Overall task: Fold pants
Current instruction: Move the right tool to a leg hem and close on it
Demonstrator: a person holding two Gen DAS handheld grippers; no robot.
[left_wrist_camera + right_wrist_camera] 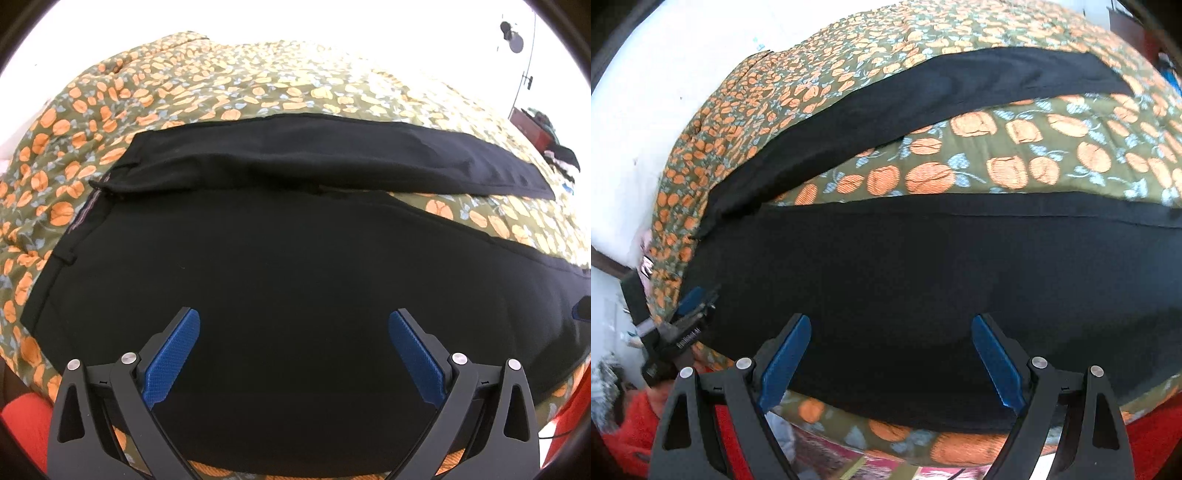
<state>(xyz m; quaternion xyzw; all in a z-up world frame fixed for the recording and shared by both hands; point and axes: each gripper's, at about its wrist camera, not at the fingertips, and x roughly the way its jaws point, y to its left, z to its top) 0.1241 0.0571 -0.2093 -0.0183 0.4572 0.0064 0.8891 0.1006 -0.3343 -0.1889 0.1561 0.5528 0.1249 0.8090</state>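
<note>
The black pants are lying flat on the bed's pumpkin-print quilt, legs splayed toward 3 o'clock; the left tool and right tool are hovering with jaws spread, holding nothing; the first fold is seemingly pending, calling for pinching the near leg's edge at 6 o'clock and carrying it over the far leg.

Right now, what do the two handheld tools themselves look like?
Each is alike: the left tool and right tool have matte black angular linkage arms with triangular cutouts, round silver pivot bolts, and flat blue ribbed pads on both fingers. No cables or sleeves are visible.
</note>
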